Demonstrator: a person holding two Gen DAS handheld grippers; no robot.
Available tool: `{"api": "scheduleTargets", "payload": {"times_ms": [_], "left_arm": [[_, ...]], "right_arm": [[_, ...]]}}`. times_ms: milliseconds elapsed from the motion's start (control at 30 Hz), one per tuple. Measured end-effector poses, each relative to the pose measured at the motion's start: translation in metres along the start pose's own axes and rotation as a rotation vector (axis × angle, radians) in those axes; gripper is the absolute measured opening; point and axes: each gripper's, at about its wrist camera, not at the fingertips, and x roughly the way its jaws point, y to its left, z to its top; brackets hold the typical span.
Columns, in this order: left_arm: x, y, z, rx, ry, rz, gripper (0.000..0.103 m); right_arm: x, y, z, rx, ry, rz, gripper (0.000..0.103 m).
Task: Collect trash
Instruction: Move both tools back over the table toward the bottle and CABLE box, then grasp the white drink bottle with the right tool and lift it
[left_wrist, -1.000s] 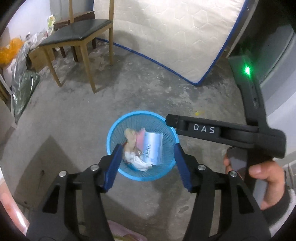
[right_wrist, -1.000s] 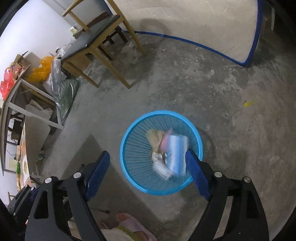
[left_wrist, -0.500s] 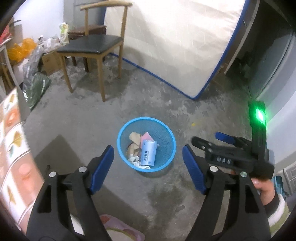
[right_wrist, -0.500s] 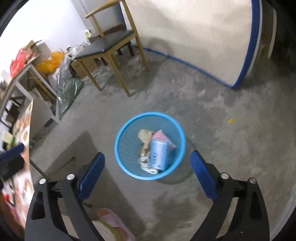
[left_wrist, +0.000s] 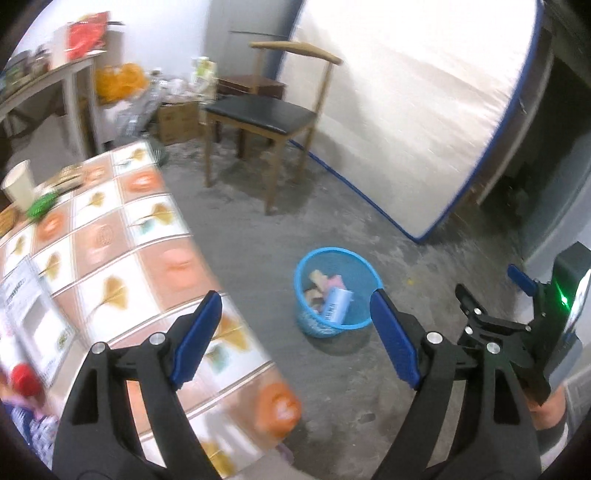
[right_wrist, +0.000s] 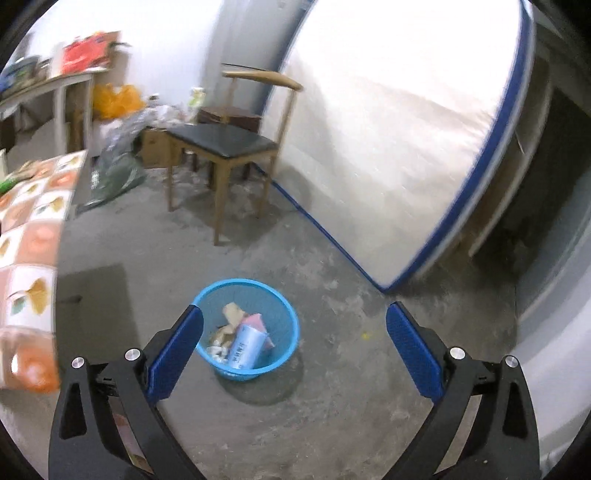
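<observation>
- My left gripper (left_wrist: 295, 332) hangs above the desk (left_wrist: 110, 236) edge, its fingers (left_wrist: 197, 341) spreading wider with nothing between them.
- My right gripper (right_wrist: 291, 354) does the same over the bare floor (right_wrist: 351, 387); its fingers (right_wrist: 413, 354) are opening and frame only concrete and part of the bin (right_wrist: 246, 328).
- The blue bin sits on the floor beyond and below both sets of fingers, well apart from them. In it lie a pale blue carton (right_wrist: 245, 345), a pink scrap and crumpled paper.
- More likely trash waits on the desk, left of my left fingers: a paper cup (left_wrist: 18, 184) and a green lump (left_wrist: 42, 203) near the far corner, a red ball-like thing (left_wrist: 24, 376) close in. The picture is blurred there, so I cannot say what each one is.
- As I judge it, the step in hand is the swing from bin to desk for the next piece.
- To do it well I would keep the fingers spread until they straddle one item, come at it from above and close only when the pads sit either side of it.
- The cup looks light and easy to tip; a gentle squeeze low on its wall should hold it without crushing.
- I would work the near pieces first, so neither gripper crosses the other on the way to the bin.
</observation>
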Motion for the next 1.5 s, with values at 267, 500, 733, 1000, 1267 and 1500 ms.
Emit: {"api": "scheduleTargets", "payload": {"times_ms": [267, 500, 733, 1000, 1267, 1500], "left_arm": [[-0.076, 0.065, -0.036, -0.135, -0.087, 0.094, 0.079], [-0.14, 0.109, -0.075, -0.219, -0.154, 0.146, 0.081], [-0.187, 0.144, -0.112, -0.272, -0.217, 0.187, 0.081], [-0.22, 0.199, -0.135, -0.39, -0.281, 0.224, 0.082], [-0.214, 0.247, -0.105, -0.437, -0.262, 0.258, 0.082], [-0.197, 0.285, -0.093, -0.499, -0.213, 0.35, 0.082]], "right_arm": [[-0.063, 0.039, 0.024, 0.024, -0.111, 0.268, 0.096], [-0.125, 0.069, 0.037, 0.04, -0.219, 0.435, 0.096], [-0.162, 0.094, 0.041, 0.058, -0.212, 0.608, 0.096], [-0.172, 0.13, 0.054, 0.053, -0.123, 0.797, 0.096], [-0.142, 0.191, 0.068, 0.025, 0.012, 0.966, 0.096], [-0.118, 0.278, 0.091, -0.083, 0.154, 1.201, 0.085]]}}
